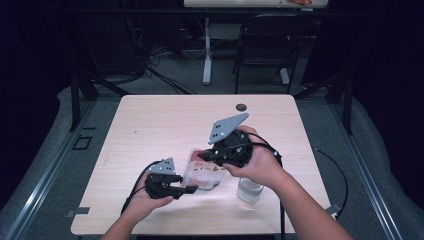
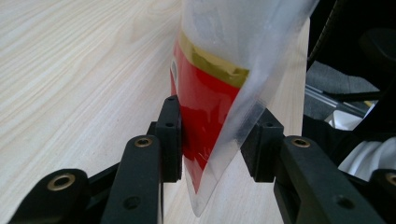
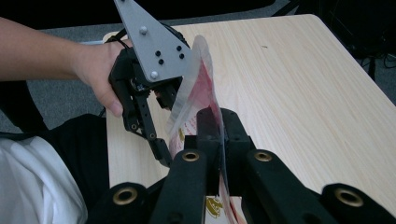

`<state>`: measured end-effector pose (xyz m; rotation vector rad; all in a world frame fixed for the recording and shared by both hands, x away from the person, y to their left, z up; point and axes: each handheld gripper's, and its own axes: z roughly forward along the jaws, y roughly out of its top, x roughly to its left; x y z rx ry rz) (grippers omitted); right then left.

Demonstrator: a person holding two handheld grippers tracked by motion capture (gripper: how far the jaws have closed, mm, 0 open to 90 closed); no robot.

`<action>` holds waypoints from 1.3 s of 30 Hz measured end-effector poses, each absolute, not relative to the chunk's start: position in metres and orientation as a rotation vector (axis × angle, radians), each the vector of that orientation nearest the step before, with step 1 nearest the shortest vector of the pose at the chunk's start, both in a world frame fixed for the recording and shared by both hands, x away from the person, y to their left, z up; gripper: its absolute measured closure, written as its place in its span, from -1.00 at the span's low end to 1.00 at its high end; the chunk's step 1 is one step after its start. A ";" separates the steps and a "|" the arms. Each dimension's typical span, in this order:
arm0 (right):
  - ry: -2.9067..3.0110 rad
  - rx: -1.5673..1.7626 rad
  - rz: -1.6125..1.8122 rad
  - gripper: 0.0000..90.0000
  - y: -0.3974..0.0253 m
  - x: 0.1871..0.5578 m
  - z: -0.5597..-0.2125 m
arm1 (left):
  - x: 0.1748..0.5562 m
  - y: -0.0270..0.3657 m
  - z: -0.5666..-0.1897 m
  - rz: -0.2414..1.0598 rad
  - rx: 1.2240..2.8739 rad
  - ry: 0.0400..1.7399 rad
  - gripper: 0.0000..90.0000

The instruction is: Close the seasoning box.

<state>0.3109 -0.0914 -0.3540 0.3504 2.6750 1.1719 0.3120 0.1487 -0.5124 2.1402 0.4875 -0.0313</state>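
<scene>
A lab or test room is suggested, not a home. A plain wooden table [image 1: 165, 120] is set on grey carpet [image 1: 45, 175], ringed by black stands [image 1: 80, 90] and dark drapes. Loose cables [image 1: 155, 62] are strewn on the floor behind, w/ a black folding chair [image 1: 265, 45] and a 2nd desk's white leg [image 1: 207, 50] seen further back.
</scene>
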 end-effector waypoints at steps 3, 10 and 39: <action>2.673 0.362 1.175 0.96 -0.095 0.310 -0.358 | 0.311 0.150 -0.513 -0.027 2.167 0.486 0.43; 2.686 0.390 1.179 0.95 -0.102 0.312 -0.370 | 0.311 0.150 -0.517 -0.041 2.216 0.480 0.44; 2.660 0.518 1.246 0.97 -0.136 0.313 -0.420 | 0.312 0.159 -0.520 -0.067 2.310 0.504 0.49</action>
